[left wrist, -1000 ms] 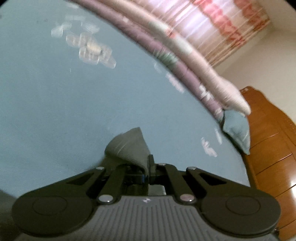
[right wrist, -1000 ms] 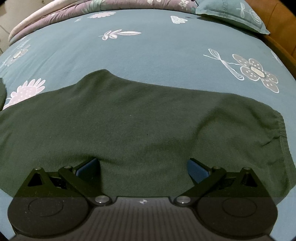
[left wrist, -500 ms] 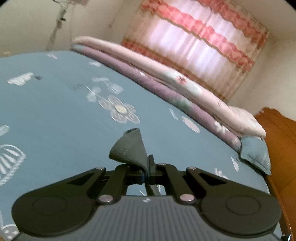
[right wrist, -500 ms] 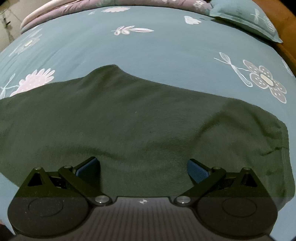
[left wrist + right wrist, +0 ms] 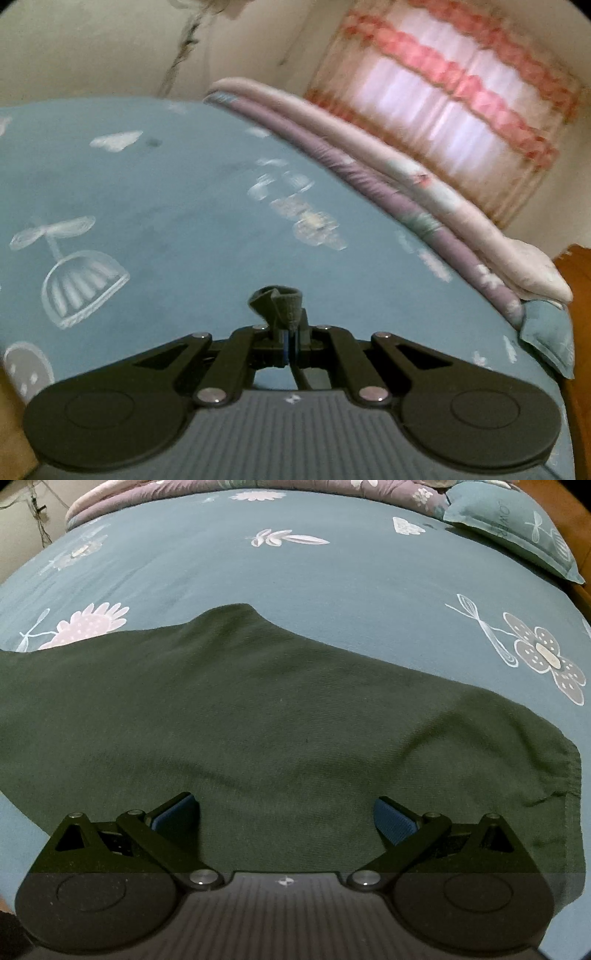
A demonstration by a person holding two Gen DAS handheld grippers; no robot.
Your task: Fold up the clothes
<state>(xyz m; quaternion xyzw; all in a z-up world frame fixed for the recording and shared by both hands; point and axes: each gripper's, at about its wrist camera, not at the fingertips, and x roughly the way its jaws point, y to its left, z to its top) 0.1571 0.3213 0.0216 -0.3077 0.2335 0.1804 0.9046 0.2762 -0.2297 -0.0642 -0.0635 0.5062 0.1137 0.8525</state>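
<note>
A dark green knitted garment (image 5: 280, 716) lies spread across the teal bed sheet (image 5: 332, 576), its hemmed edge at the right. My right gripper (image 5: 284, 814) hovers over its near part, open, blue pads (image 5: 397, 821) wide apart with only cloth below. In the left wrist view my left gripper (image 5: 291, 332) is shut on a bunched corner of the green garment (image 5: 279, 304), which sticks up above the fingertips, lifted over the sheet (image 5: 177, 206). The rest of that cloth hangs hidden below the gripper.
A rolled pink and purple quilt (image 5: 388, 177) lies along the far side of the bed. A teal pillow (image 5: 513, 528) sits by the wooden headboard (image 5: 580, 273). A pink curtain (image 5: 454, 122) covers the window beyond.
My left gripper rose and tilted up with the cloth corner, so wall and curtain came into view. The pinched cloth now shows smaller and more bunched. The right gripper barely shifted.
</note>
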